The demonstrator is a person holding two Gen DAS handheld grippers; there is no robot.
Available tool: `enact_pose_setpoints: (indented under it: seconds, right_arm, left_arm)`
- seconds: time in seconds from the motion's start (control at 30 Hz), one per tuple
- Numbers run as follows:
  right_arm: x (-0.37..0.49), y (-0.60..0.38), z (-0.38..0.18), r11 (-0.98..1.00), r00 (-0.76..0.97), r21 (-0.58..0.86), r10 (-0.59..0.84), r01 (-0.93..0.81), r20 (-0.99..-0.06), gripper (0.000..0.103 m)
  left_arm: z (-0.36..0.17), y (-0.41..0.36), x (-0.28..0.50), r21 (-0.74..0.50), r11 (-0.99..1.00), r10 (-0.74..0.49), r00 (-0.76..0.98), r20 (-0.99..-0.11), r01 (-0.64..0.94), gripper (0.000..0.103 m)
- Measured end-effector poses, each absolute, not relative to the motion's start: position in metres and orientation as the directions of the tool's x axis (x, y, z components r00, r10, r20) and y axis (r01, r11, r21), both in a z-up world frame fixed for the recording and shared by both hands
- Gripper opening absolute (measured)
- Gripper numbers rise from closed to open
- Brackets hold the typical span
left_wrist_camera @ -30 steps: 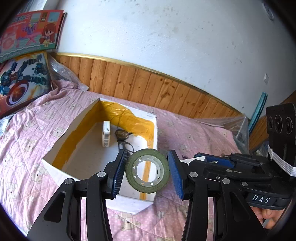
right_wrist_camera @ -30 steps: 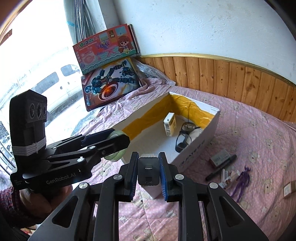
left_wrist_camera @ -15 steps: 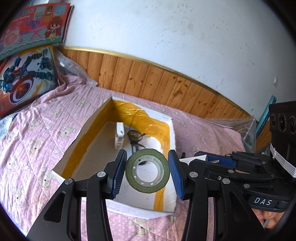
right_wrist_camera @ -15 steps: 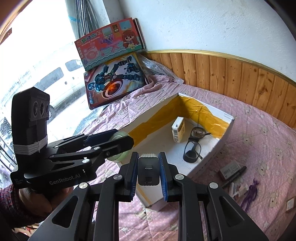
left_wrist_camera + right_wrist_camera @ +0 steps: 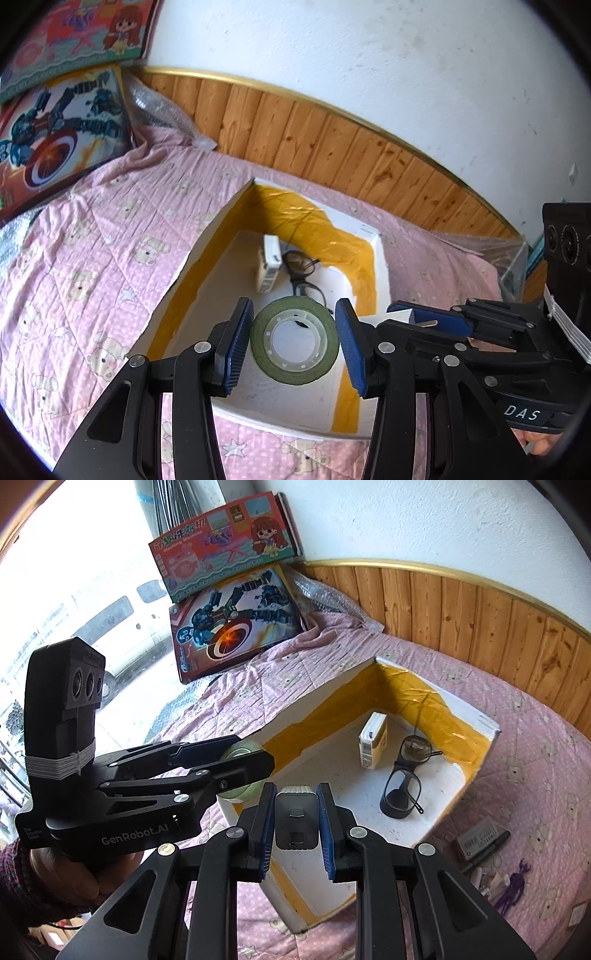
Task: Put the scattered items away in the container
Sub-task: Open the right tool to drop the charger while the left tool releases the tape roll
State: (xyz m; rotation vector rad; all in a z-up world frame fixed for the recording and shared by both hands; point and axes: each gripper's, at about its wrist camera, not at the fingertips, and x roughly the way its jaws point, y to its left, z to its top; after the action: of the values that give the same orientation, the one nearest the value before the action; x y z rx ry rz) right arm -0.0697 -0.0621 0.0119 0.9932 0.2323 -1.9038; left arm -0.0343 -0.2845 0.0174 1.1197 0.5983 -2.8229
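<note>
Both grippers hang over the near end of the box, each loaded. Left gripper (image 5: 294, 345) has its blue pads clamped on a green tape roll (image 5: 294, 340), held edge-on to the pads so the pale core faces the camera; the roll sits above the box floor near the front wall. Right gripper (image 5: 296, 821) is closed tight on a small grey block (image 5: 296, 819) with a ribbed white top; what that block is cannot be made out.

Much is cut off. In the right wrist view the left gripper's body hides most of the roll, leaving only a pale green sliver. In the left wrist view the right gripper shows from the side at the right edge, its fingertips overlapping the box corner, and the block in it is hidden. A hand (image 5: 70, 875) under the left gripper is half out of frame, with a patterned sleeve at the edge.

The box (image 5: 343, 694) is white with yellow tape lining its inner walls, and it rests on a pink quilt (image 5: 92, 229). Inside lie a small white and yellow carton (image 5: 373, 740) standing on end and black glasses (image 5: 404, 775) just beside it, folded arms up.

Outside the box, to the right in the right wrist view, lie a dark pen (image 5: 487, 847), a grey packet (image 5: 474, 840) and a purple figure (image 5: 513, 886), small and blurred. Two toy boxes (image 5: 236, 624) lean against the wall at the quilt's far end, next to bubble wrap (image 5: 321, 594).
</note>
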Motion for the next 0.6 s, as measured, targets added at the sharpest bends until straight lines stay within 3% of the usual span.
enact_pose_setpoints:
  seconds: [0.6]
  right_arm:
    - [-0.134,-0.131,-0.020,-0.537,-0.147,0.232,-0.571,0.811,-0.808,0.023]
  left_arm:
    - [-0.012,-0.313,-0.060,-0.384,-0.895,0.141,-0.672,-0.727,0.227,0.048]
